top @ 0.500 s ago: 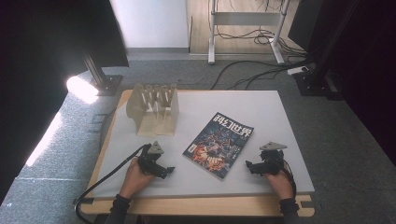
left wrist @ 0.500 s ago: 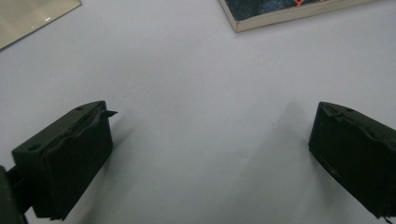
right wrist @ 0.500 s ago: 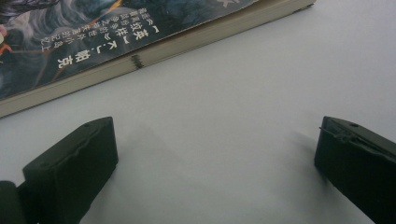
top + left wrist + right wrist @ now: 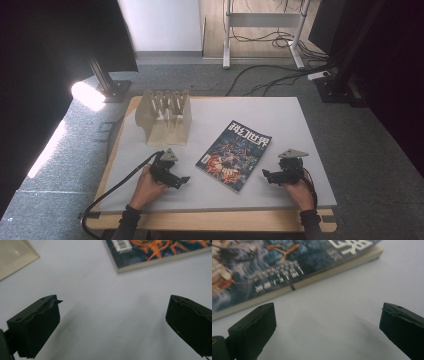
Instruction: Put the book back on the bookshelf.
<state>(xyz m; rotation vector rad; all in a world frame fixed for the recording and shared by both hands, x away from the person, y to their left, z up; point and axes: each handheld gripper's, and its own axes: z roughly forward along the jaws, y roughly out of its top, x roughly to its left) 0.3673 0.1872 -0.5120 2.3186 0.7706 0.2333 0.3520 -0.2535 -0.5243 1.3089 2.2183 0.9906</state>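
Nothing has shifted since the earlier frame: both hands and the magazine [image 4: 234, 154] sit where they were.

Magazine lies flat on the grey counter [image 4: 300, 125], cover up, turned at a slant, between the two hands. Left tool [image 4: 184, 179] rests low on the counter just left of the magazine's near corner, jaws spread wide with bare counter between them. From the left gripper view, that corner [image 4: 150, 255] with its barcode sits ahead of the jaws, not touching them.

Right tool [image 4: 266, 175] rests on the counter just right of the magazine, pointing at its edge, jaws also wide apart and holding nothing. The right gripper view puts the page edge [image 4: 294, 285] close ahead of the jaws.

Wooden rack [image 4: 165, 117] stands at the counter's far left, well apart from the magazine.
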